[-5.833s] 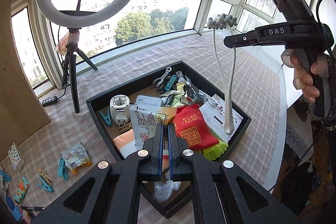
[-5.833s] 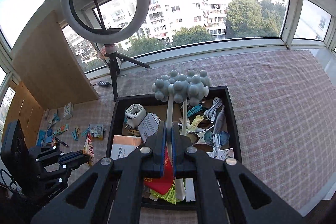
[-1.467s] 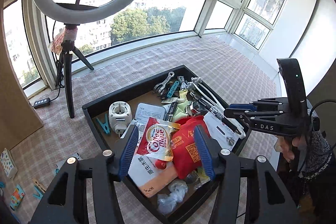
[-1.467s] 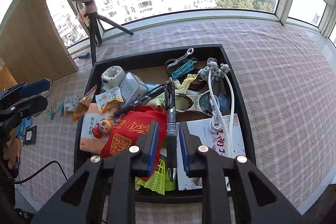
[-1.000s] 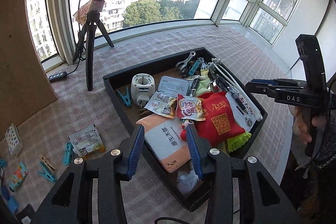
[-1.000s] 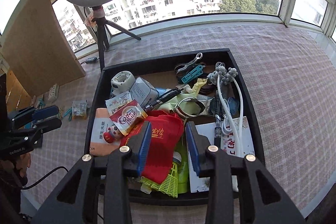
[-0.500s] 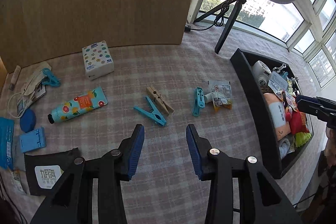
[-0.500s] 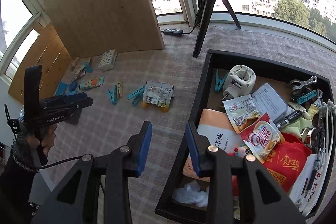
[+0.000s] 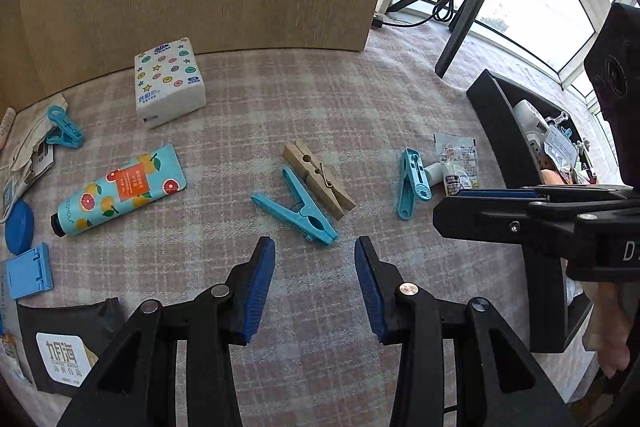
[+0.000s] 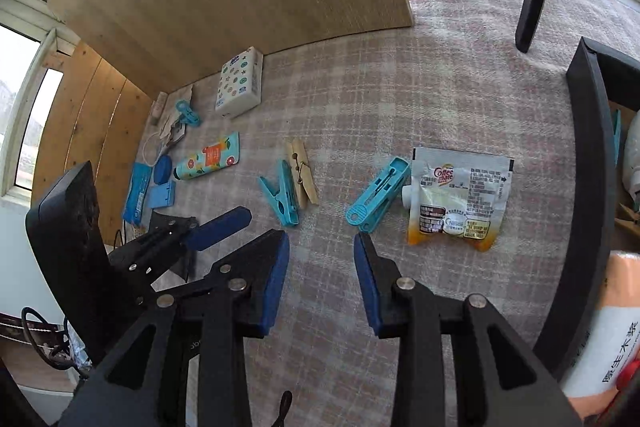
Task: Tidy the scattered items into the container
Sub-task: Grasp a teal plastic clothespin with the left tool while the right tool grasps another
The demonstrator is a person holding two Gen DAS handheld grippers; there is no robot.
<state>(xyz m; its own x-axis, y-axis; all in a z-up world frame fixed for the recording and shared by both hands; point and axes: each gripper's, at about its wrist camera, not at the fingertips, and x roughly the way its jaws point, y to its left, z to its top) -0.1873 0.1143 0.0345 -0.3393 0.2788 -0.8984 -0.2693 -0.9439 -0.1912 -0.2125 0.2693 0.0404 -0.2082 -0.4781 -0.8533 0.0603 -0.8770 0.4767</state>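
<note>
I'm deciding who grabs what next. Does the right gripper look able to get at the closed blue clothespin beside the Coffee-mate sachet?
Probably yes. The right gripper is open and empty, the blue clothespin lies on the cloth just ahead of it, and nothing covers it; only the sachet sits alongside.

Plastic peg (image 9: 296,208) touching wooden peg (image 9: 319,177); container (image 9: 505,131) right.
</note>
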